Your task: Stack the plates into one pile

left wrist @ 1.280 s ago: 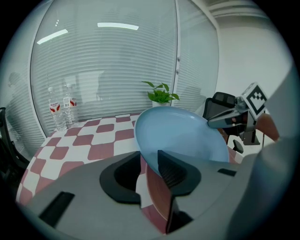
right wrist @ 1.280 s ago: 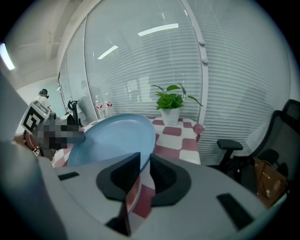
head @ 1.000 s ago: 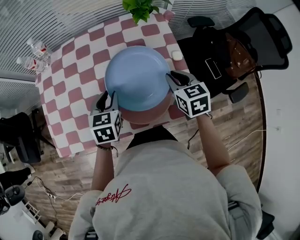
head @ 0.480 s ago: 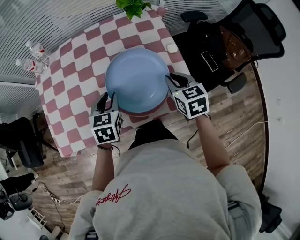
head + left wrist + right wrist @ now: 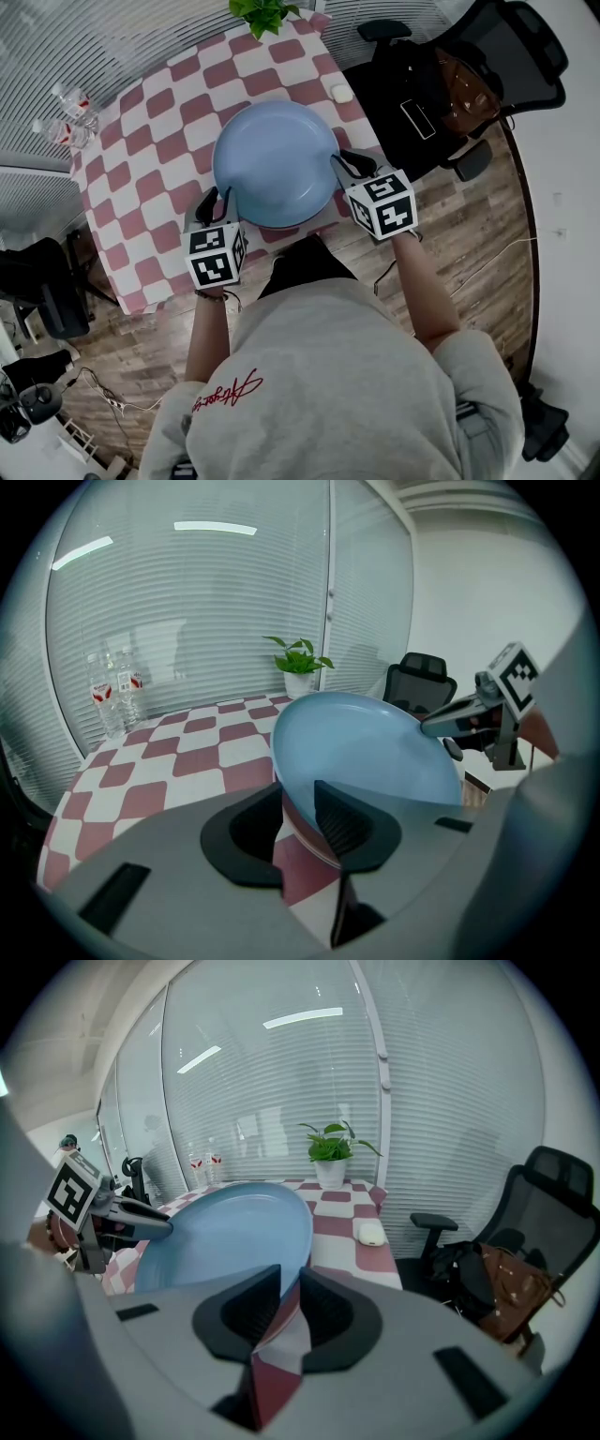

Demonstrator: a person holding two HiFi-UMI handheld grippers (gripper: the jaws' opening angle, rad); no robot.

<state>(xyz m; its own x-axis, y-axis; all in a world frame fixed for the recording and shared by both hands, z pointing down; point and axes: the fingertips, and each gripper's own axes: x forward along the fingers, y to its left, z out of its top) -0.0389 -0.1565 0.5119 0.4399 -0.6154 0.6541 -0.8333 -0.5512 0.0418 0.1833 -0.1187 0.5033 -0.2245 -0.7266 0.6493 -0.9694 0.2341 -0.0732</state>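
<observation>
A large light blue plate [image 5: 275, 164] is held level over the checkered table [image 5: 141, 178], one gripper at each side of its near rim. My left gripper [image 5: 217, 197] is shut on the plate's left rim [image 5: 366, 752]. My right gripper [image 5: 349, 161] is shut on the right rim [image 5: 225, 1237]. A pink plate [image 5: 302, 834] lies directly under the blue one. In the head view the blue plate hides it almost fully. In the left gripper view its edge shows just below the blue rim, between the jaws.
A potted plant [image 5: 265, 14] stands at the table's far edge, and water bottles [image 5: 66, 112] at the far left corner. A small white object [image 5: 340, 93] lies by the right edge. An office chair with a brown bag [image 5: 469, 84] stands to the right of the table.
The blue plate has come down over the pink plate. A broad pink crescent showed at its near side a second ago and is now covered. Both grippers kept their hold.
</observation>
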